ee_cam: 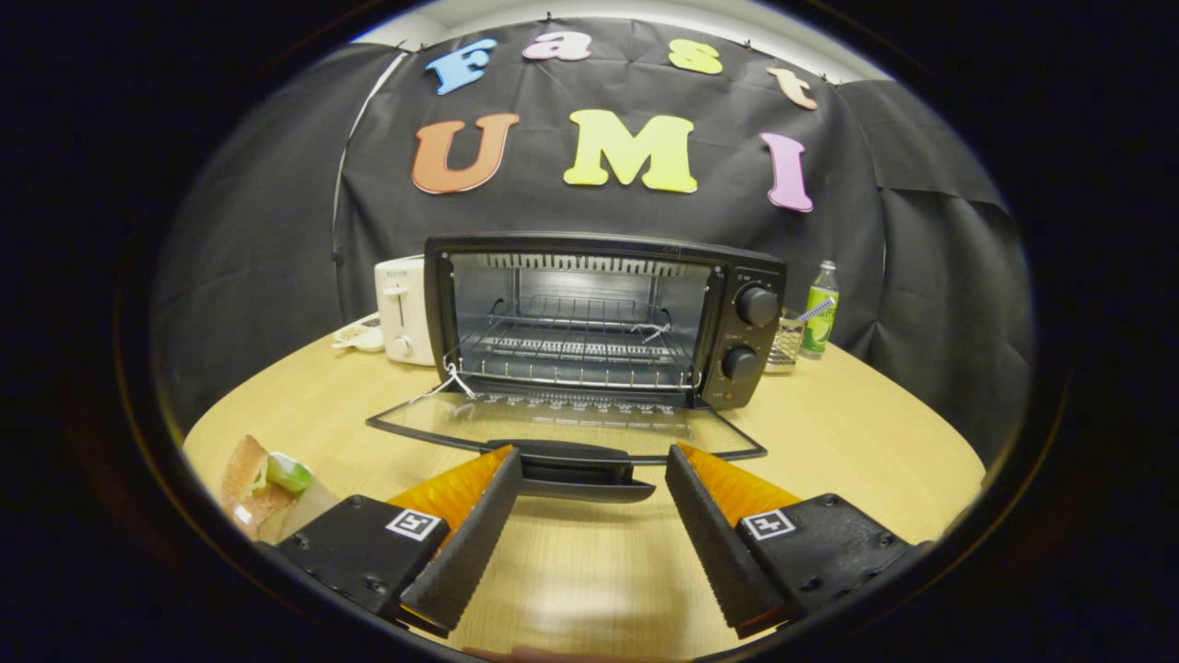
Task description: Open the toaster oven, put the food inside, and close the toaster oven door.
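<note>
A black toaster oven stands on the wooden table, straight ahead of the fingers. Its glass door lies folded down flat toward me, and the wire rack inside is bare. The door's black handle sits just beyond the fingertips, spanning the gap between them. My gripper is open, its fingers wide apart and touching nothing. A sandwich with bread and green filling lies on the table to the left of the left finger.
A white pop-up toaster stands left of the oven, with a small white dish beside it. To the oven's right are a small wire basket and a green bottle. Black cloth walls the booth behind.
</note>
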The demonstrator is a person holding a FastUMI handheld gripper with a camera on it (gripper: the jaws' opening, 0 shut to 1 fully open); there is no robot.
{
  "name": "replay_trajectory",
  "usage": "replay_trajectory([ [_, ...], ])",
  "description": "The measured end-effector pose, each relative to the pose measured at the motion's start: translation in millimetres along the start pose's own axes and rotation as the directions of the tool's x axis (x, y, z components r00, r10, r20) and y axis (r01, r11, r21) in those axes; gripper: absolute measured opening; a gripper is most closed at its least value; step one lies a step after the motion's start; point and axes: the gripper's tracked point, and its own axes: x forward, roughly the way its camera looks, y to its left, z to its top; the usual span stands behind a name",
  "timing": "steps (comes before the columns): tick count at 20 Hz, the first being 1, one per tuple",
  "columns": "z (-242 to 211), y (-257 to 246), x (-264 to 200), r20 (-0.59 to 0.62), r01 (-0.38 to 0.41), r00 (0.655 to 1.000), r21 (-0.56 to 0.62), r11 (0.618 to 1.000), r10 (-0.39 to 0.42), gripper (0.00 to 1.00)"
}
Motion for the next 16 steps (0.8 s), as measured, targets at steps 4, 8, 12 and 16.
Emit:
replay_trajectory([
  [4,-2,-1,0,-0.01,0.002,1.0,0.003,1.0,-0.002,1.0],
  [8,-6,4,-3,-0.041,-0.014,0.999,0.018,1.0,0.014,1.0],
  [12,-6,2,-5,-0.047,-0.036,0.998,-0.007,0.999,0.035,1.0],
  [16,0,1,-10,-0.036,-0.064,0.997,-0.054,0.997,0.062,1.0],
])
